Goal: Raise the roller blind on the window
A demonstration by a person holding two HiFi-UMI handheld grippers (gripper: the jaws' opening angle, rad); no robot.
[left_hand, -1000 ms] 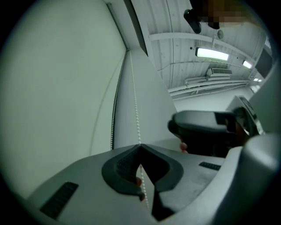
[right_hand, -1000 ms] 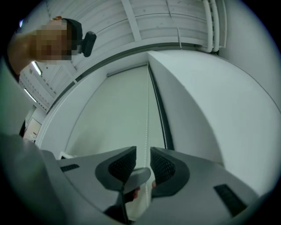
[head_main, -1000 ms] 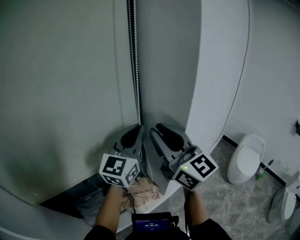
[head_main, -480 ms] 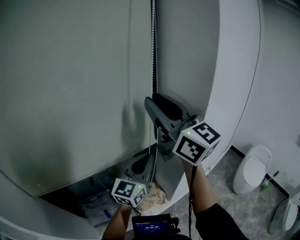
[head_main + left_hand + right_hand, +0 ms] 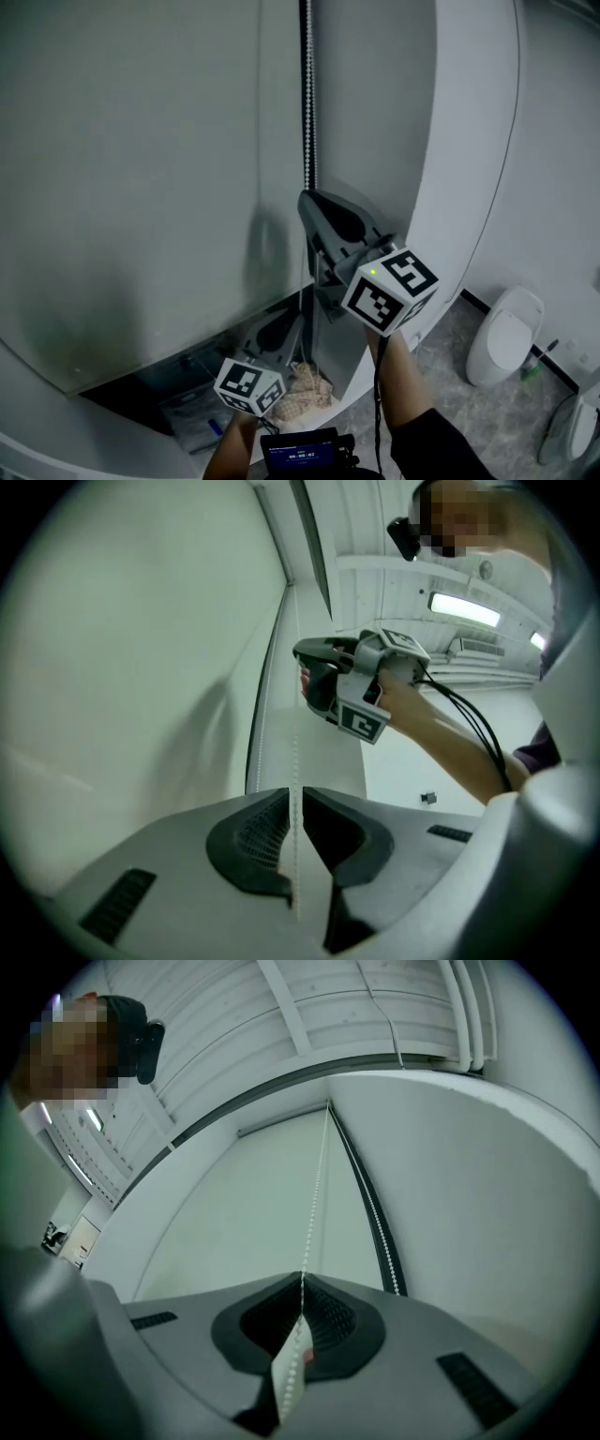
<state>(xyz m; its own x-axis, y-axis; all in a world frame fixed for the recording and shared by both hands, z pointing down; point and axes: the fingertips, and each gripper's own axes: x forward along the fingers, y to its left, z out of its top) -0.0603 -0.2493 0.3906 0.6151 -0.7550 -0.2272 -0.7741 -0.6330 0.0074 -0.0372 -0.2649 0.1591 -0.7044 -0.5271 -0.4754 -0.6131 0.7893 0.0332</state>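
the pale grey-green fabric roller blind hangs down over the window at the left of the head view. its bottom edge is low, with a dark gap under it. the thin white beaded chain hangs straight down along the right side of the blind.

the right gripper is the higher one. its jaws have just been closing, and in the right gripper view they are together on the chain, which goes up from the pads to the top of the blind. a second strand goes beside it, along the dark frame edge.

the left gripper is lower, under the right one. in the left gripper view its pads leave only a narrow slit, and the chain runs through this slit, pinched between them.

a white ceramic toilet stands on the grey floor at the right, well apart from both grippers.
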